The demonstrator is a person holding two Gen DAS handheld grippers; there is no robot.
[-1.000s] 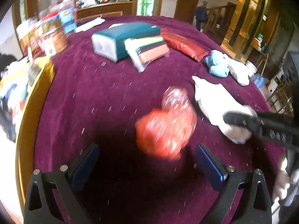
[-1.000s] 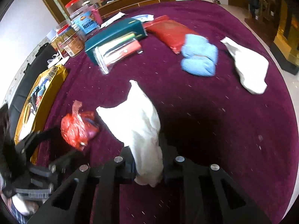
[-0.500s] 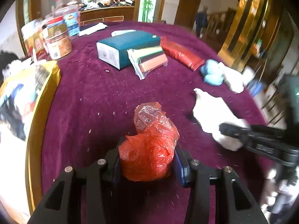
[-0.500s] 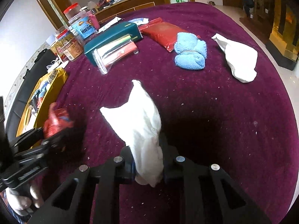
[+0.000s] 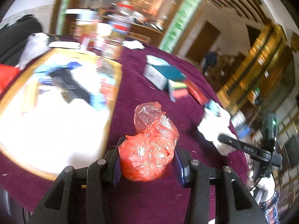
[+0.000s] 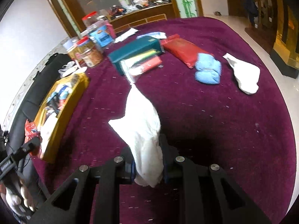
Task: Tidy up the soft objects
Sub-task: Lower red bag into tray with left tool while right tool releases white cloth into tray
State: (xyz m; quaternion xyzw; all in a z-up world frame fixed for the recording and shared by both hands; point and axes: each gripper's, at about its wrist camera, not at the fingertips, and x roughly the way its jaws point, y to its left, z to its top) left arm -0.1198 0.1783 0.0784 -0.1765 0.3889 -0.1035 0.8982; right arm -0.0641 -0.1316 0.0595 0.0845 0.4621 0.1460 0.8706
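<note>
Hotel or restaurant hall: round maroon-clothed table (image 6: 214,112), wooden counter (image 6: 142,16), staircase railing (image 6: 265,1), gilded panels (image 5: 261,59).

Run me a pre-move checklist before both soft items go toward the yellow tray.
1. Left gripper shut on the red plastic bag, pads pressing both sides: ok.
2. Right gripper shut on the white cloth, gripped near one end: ok.
3. White cloth clear of the purple tablecloth: cannot tell; its far end may still drag.
4. Yellow tray has room: cannot tell; it already holds mixed items and the left wrist view is blurred.
5. Path from the cloth to the tray free of other things: ok.
6. Blue towel and second white cloth still out on the tablecloth: not ok.
</note>
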